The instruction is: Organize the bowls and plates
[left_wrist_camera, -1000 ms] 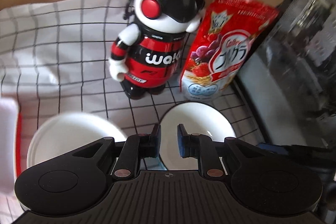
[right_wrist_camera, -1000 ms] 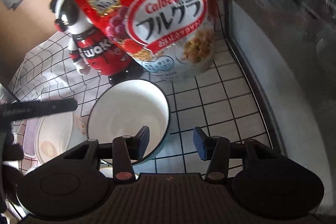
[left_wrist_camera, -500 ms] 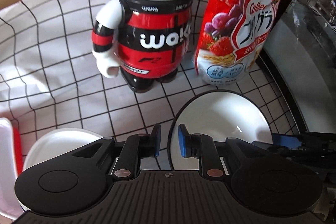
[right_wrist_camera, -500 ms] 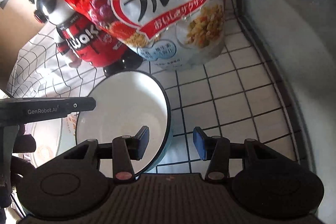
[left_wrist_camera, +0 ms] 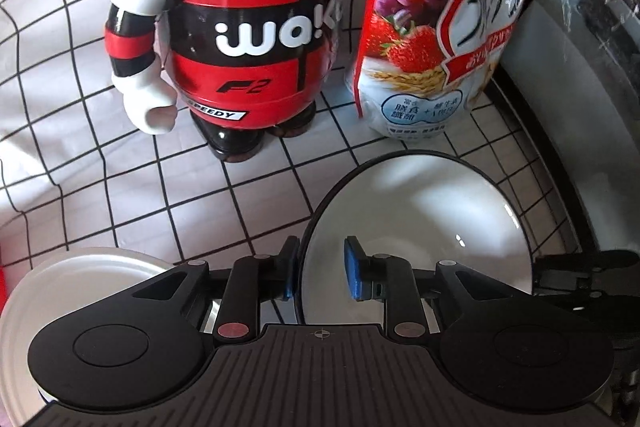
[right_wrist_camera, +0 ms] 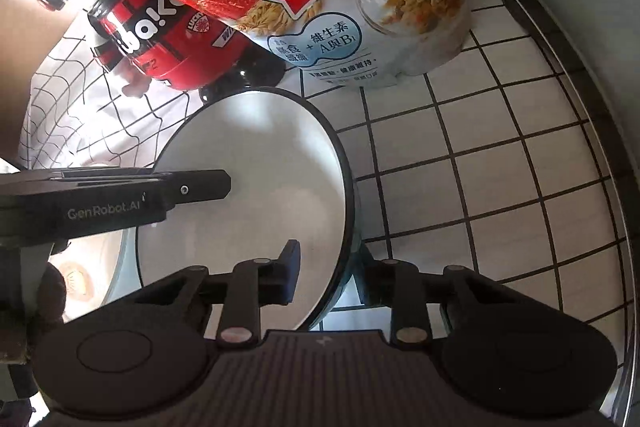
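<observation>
Found the task at the pick-up step, with both tools angled steeply down onto one white bowl (left_wrist_camera: 420, 219). Saw that bowl upright on the checked cloth (left_wrist_camera: 80, 147), just in front of a toy figure (left_wrist_camera: 248, 39) and a cereal bag (left_wrist_camera: 440, 39), with a second white dish (left_wrist_camera: 80, 287) near it on the left, partly hidden under the tool. Noted the left gripper (left_wrist_camera: 320, 269) astride the bowl's left rim, one finger outside and one inside, jaws just lately opening, standing a modest way apart and gripping nothing (a clear gap between the inner pad and the wall). Noted the right gripper (right_wrist_camera: 328, 267) astride the opposite rim, one finger inside and the other outside, jaws just lately closing to a narrow span around the wall. Could not tell of any real pressing there, with the outer pad hidden behind the bowl. Judged the grasp unfinished on the left and uncertain on the right. Reckoned the next move to need a firm pinch on the wall, then a level lift clear of the figure and the bag, and probably a carry toward the other dish for stacking. Feared a slip of the smooth glazed wall from a one-sided pinch, hence a slow, straight rise.
</observation>
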The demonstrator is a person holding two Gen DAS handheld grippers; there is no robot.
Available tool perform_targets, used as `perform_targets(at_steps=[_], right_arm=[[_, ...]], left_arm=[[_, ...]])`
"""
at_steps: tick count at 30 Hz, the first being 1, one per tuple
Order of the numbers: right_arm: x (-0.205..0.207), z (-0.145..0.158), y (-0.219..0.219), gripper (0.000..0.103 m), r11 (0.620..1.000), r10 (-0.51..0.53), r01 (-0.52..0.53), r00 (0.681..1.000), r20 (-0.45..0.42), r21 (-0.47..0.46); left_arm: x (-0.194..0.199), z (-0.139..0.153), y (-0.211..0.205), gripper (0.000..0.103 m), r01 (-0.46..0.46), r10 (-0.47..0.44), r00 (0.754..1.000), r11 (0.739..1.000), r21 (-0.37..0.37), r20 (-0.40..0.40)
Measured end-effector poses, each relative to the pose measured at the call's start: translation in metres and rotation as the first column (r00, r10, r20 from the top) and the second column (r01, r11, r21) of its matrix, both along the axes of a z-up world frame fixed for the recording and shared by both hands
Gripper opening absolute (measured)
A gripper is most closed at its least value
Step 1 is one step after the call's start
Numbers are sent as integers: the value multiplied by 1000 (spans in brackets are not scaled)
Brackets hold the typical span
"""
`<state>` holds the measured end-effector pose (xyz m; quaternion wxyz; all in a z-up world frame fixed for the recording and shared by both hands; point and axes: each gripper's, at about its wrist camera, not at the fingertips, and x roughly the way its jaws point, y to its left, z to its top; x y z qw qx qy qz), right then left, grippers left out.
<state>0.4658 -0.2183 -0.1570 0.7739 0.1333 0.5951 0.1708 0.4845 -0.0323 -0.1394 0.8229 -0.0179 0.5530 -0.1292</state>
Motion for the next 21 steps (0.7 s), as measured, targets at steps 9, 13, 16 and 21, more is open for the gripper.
perform_targets(at_steps=[9, 13, 16, 21], right_arm=[[-3, 25, -2, 28, 1000, -18, 18, 999, 39, 12], [-11, 50, -1, 28, 1000, -16, 14, 996, 86, 21], [-22, 71, -4, 28, 999, -7, 3, 994, 109, 39], [-52, 102, -8, 29, 999, 13, -18, 991, 132, 31]], left_arm=[[-12, 23, 0, 29, 8, -6, 999, 999, -31, 49], [-20, 46, 3, 30, -10, 13, 997, 999, -47, 77], [-39, 68, 0, 31, -9, 13, 993, 999, -31, 113], [-83, 90, -9, 33, 9, -7, 993, 1000, -13, 120]])
